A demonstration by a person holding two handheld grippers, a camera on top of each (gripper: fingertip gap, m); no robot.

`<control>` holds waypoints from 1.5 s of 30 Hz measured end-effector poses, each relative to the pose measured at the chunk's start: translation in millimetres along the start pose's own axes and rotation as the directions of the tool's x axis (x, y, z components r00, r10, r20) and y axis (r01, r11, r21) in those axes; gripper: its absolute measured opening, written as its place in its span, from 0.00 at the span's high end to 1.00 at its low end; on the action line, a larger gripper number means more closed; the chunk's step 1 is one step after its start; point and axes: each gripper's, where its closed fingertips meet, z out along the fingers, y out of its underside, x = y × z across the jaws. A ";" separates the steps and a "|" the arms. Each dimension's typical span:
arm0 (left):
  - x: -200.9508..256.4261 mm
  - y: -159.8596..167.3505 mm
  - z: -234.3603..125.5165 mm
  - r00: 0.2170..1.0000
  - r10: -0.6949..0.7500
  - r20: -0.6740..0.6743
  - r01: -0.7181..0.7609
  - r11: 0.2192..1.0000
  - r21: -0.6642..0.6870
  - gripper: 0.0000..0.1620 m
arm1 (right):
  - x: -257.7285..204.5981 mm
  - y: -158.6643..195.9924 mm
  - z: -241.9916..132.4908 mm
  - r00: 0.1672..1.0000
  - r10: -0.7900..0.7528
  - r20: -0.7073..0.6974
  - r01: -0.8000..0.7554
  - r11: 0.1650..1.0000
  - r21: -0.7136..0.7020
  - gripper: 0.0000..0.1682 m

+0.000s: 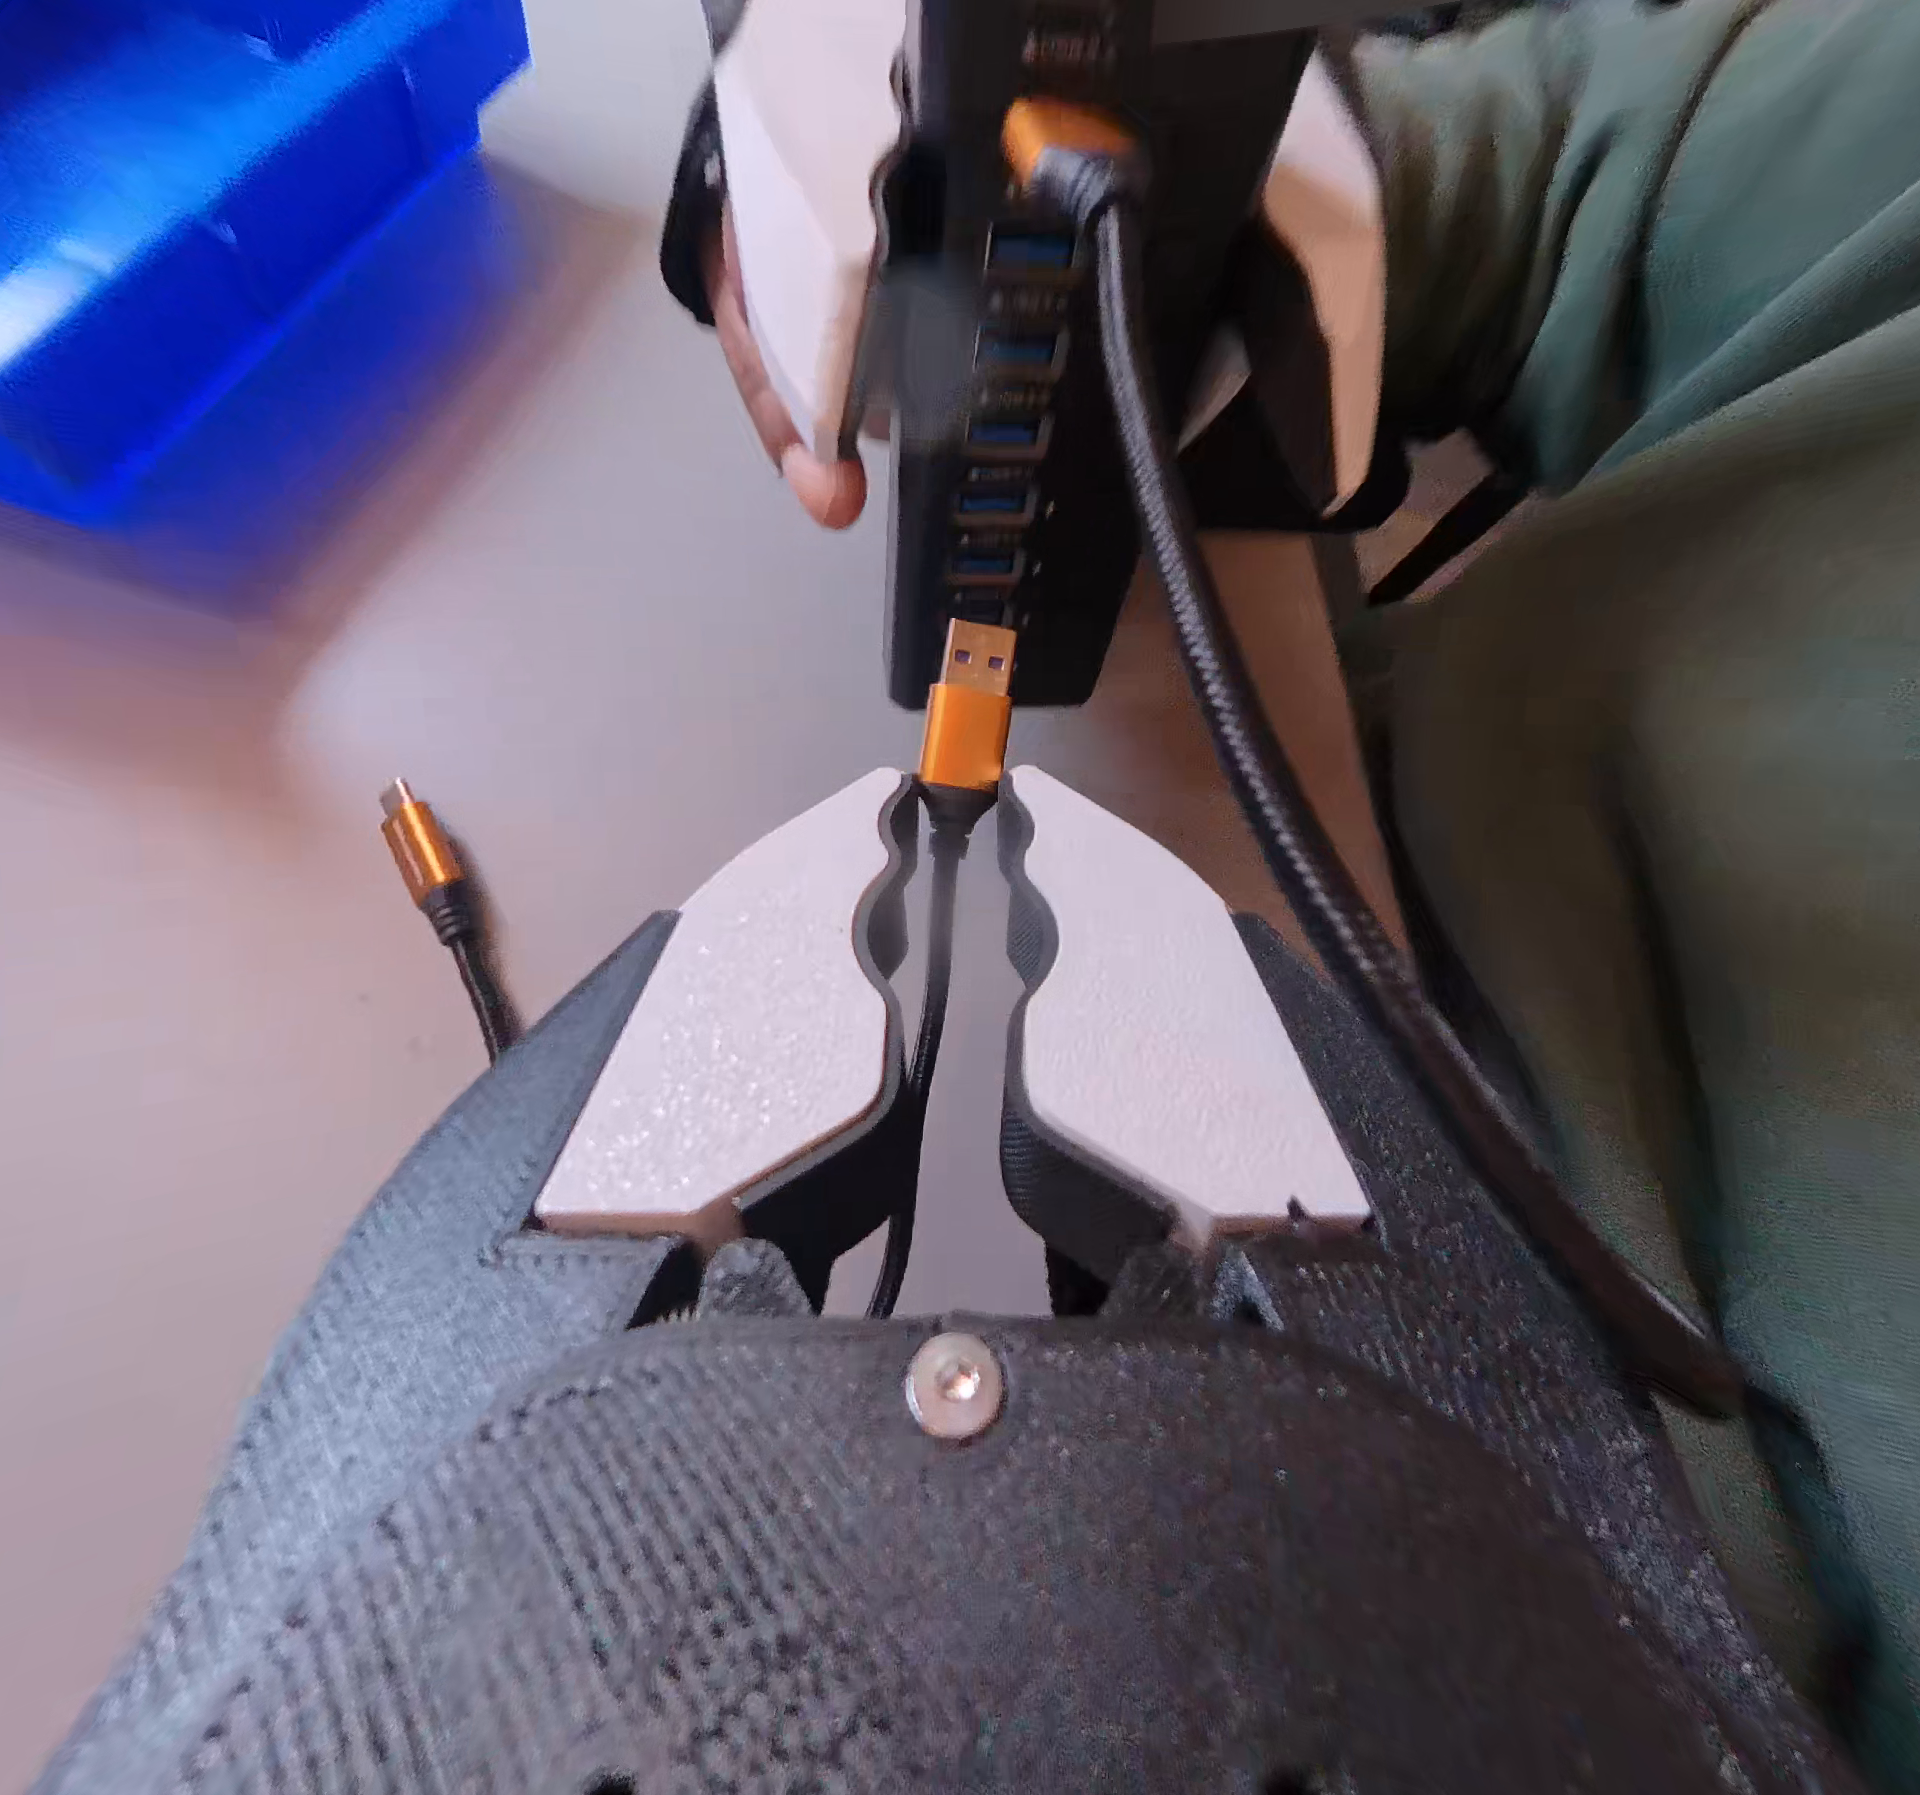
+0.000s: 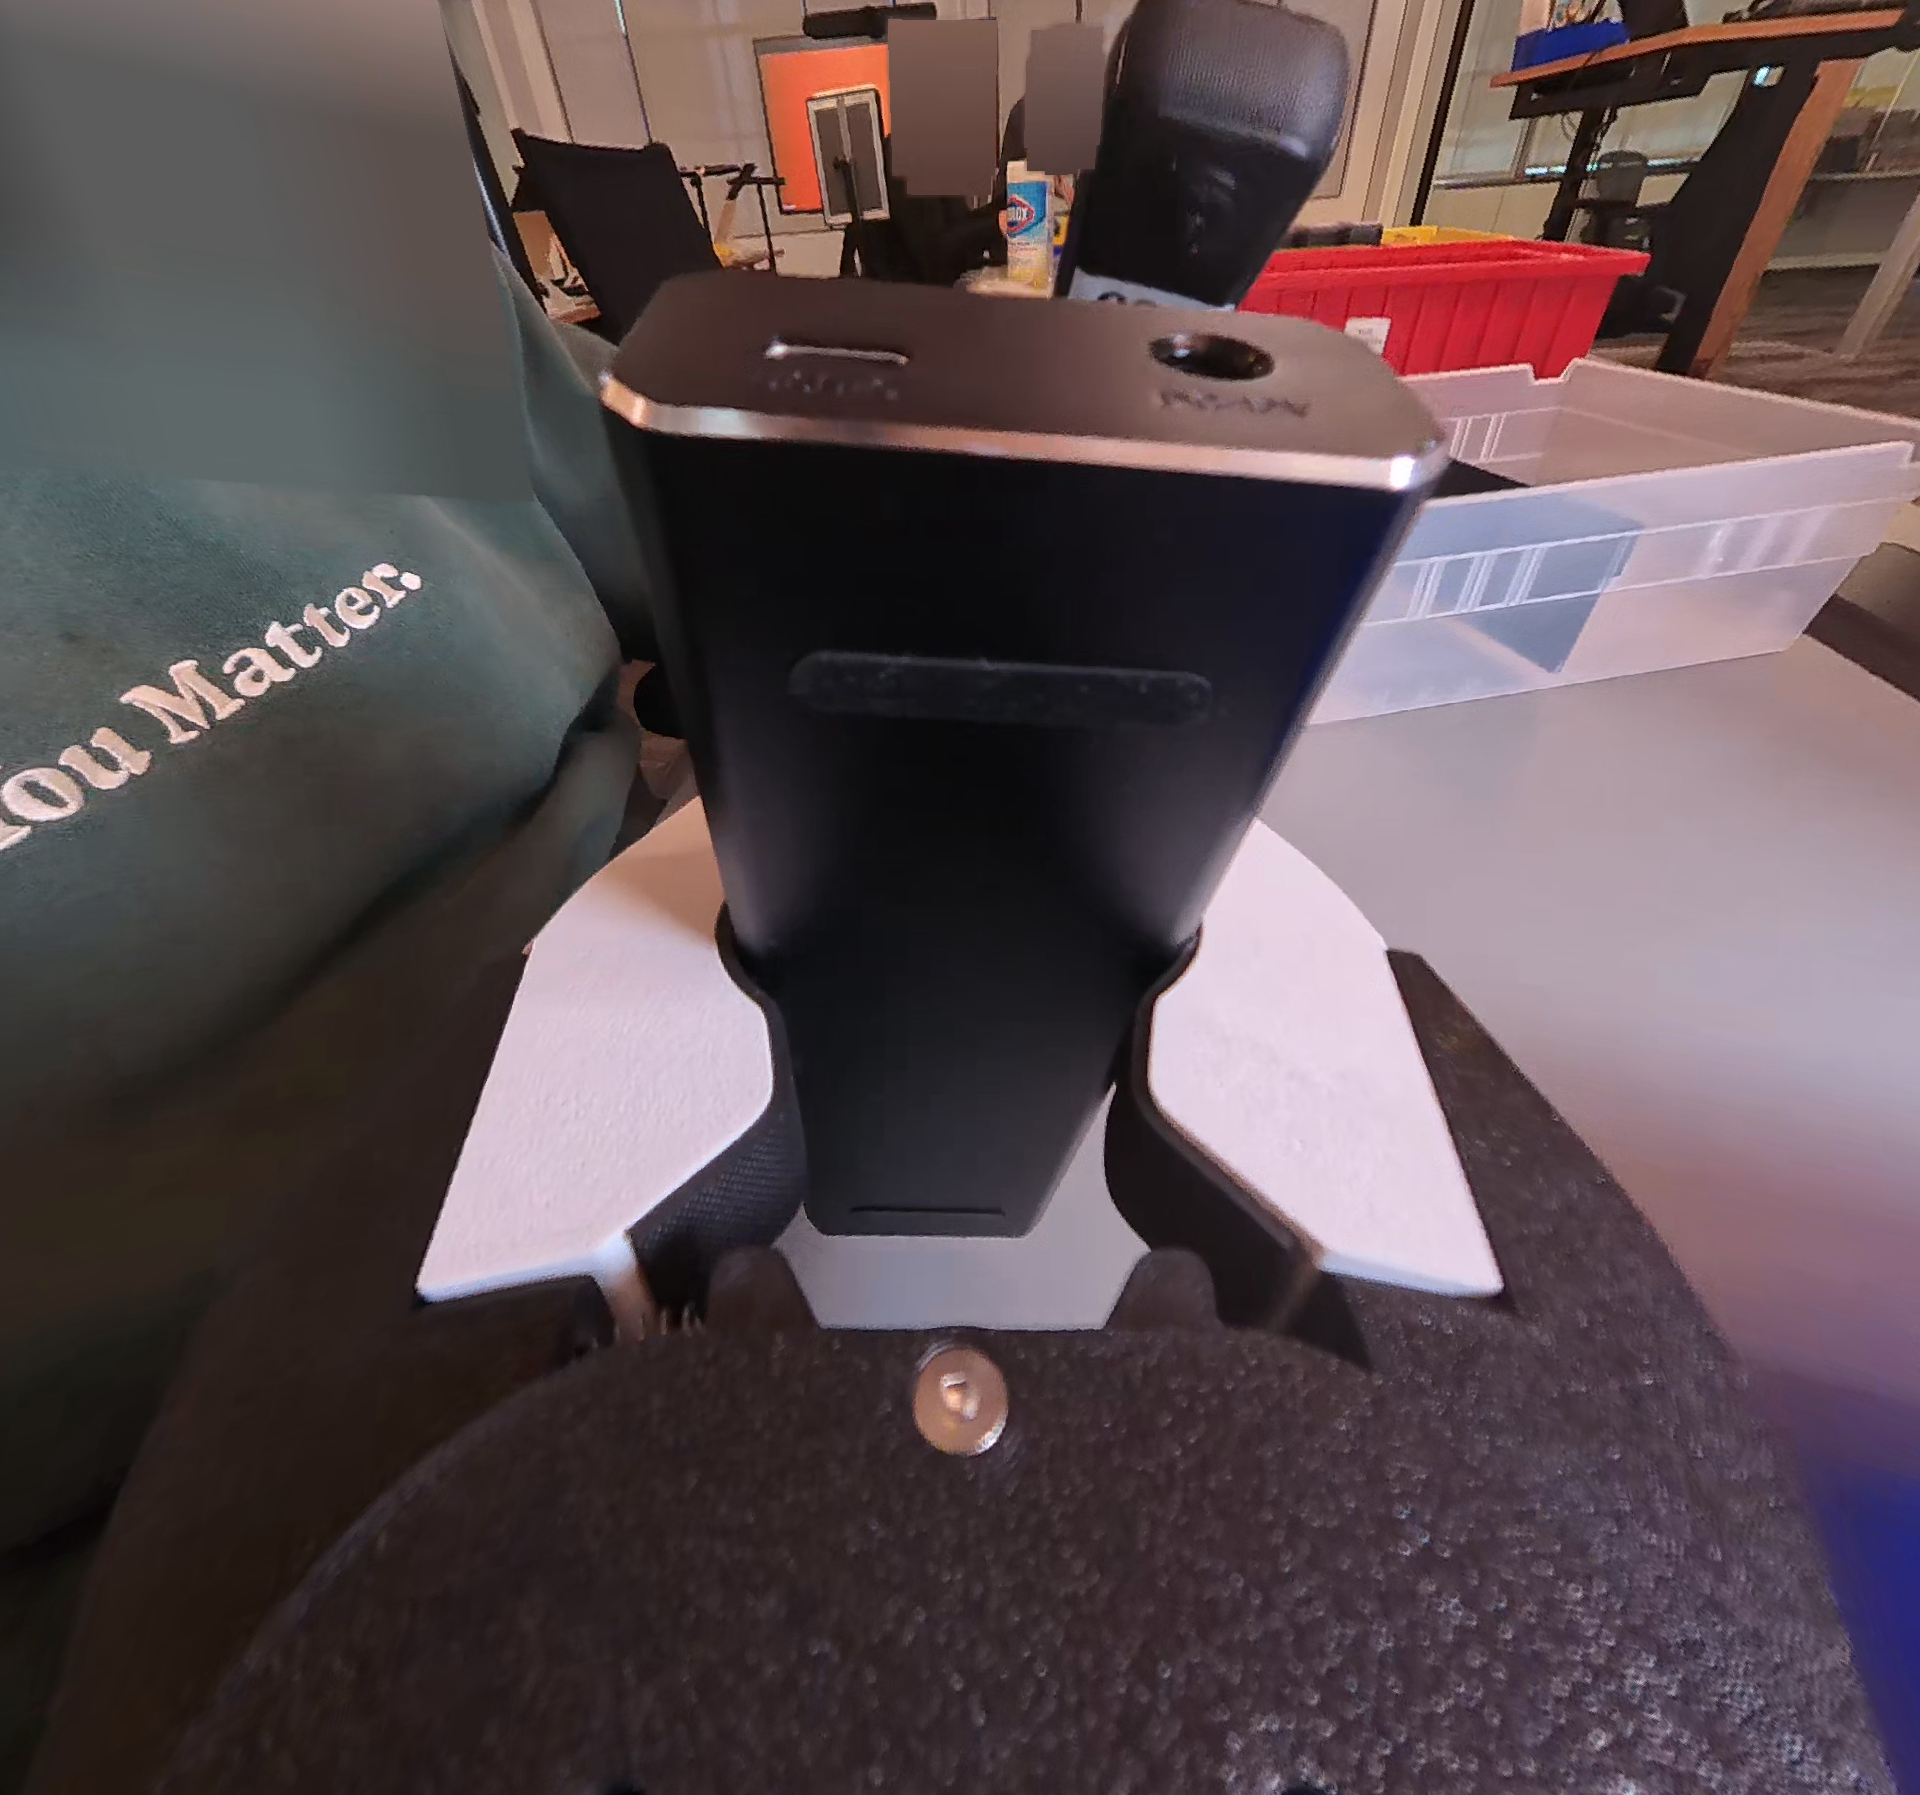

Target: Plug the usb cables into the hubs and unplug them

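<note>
My left gripper (image 1: 958,781) is shut on the black cable just behind an orange USB-A plug (image 1: 966,706). The plug's metal tip points at the near end of a black USB hub (image 1: 1003,457) with a row of blue ports, just short of it. A second orange plug (image 1: 1065,147) sits in a port farther up the hub, its braided black cable (image 1: 1195,665) hanging down to the right. The cable's small orange end (image 1: 419,850) lies on the table at left. My right gripper (image 2: 961,956) is shut on the hub (image 2: 997,685) and holds it upright off the table.
A blue bin (image 1: 208,187) stands at the left on the pale table (image 1: 312,1070). A person's green sleeve (image 1: 1662,498) fills the right side. In the right wrist view a clear plastic bin (image 2: 1621,540) and a red bin (image 2: 1455,291) stand behind, near a black chair (image 2: 1216,156). Some 6 cm of space lies between my two pairs of fingers.
</note>
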 end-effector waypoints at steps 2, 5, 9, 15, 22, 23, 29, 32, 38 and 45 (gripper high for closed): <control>-8.6 15.3 7.9 0.999 0.023 0.049 -0.020 0.998 -0.063 0.91 | 1.8 3.8 0.2 1.000 0.005 -0.005 -0.005 1.000 -0.016 0.57; -16.2 32.0 15.7 0.993 0.073 0.091 -0.061 0.989 -0.138 0.91 | 3.5 6.4 -0.6 1.000 0.009 -0.013 -0.009 1.000 -0.028 0.57; -21.8 44.8 18.1 0.978 0.169 0.125 -0.139 0.967 -0.216 0.91 | 6.3 6.2 -2.8 1.000 0.013 -0.027 -0.014 0.999 -0.029 0.57; -26.2 58.7 16.1 0.957 0.257 0.130 -0.211 0.933 -0.293 0.88 | 6.4 6.4 -4.5 0.999 0.011 -0.033 -0.012 0.999 -0.032 0.57; -26.2 64.3 15.9 0.945 0.313 0.093 -0.272 0.912 -0.307 0.90 | 5.8 3.9 -7.0 0.999 0.005 -0.033 -0.006 1.000 -0.023 0.57; -27.0 64.2 15.8 0.942 0.324 0.089 -0.284 0.910 -0.303 0.93 | 5.8 3.7 -7.5 0.999 0.004 -0.033 -0.005 1.000 -0.023 0.57; -36.4 56.2 13.5 0.906 0.396 0.151 -0.343 0.895 -0.285 0.96 | 7.7 4.1 -9.1 0.999 -0.007 -0.052 0.005 1.000 -0.030 0.57; -21.8 24.6 -1.5 0.966 0.232 0.116 -0.219 0.969 -0.115 0.96 | 11.1 4.8 -11.4 0.997 -0.019 -0.076 0.016 0.999 -0.038 0.57; -1.6 -17.5 -12.8 0.987 0.142 0.071 -0.141 0.990 -0.016 0.96 | 16.7 12.1 -4.0 0.994 -0.049 -0.097 0.039 0.994 -0.097 0.57; 0.0 -32.4 -9.8 0.988 0.145 0.053 -0.140 0.986 -0.087 0.96 | 13.8 19.8 7.8 0.986 -0.121 -0.114 0.099 0.978 -0.186 0.57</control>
